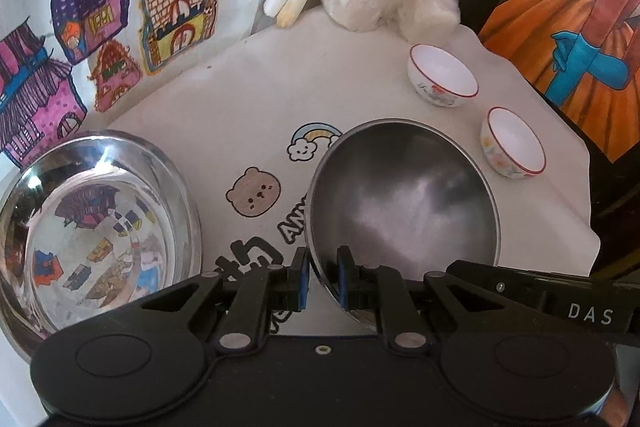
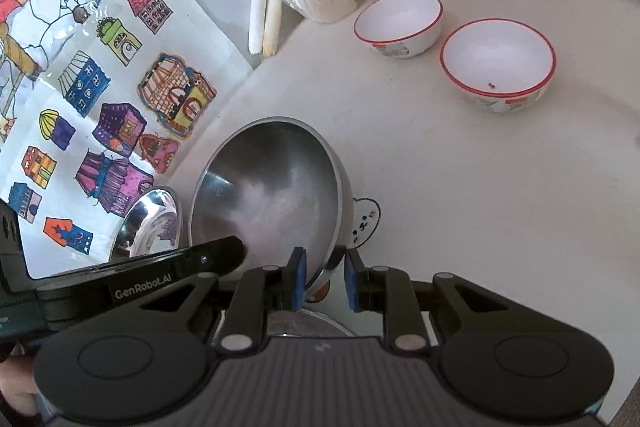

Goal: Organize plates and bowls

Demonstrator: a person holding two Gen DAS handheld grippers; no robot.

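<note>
a dull steel bowl (image 1: 404,203), tilted above the table (image 1: 240,95), rim clamped by left claw (image 1: 323,281) and right claw (image 2: 325,281).

I see a dull grey metal bowl (image 1: 404,203) beside a mirror-bright steel bowl (image 1: 96,227) that reflects purple, blue and orange drawings. Both small bowls (image 2: 498,65) (image 2: 398,21) are white inside with thin red rims and faint red-and-grey prints outside. The cream tablecloth (image 2: 480,207) carries a brown bear, a pastel rainbow over a cloud, and black lettering.
</note>
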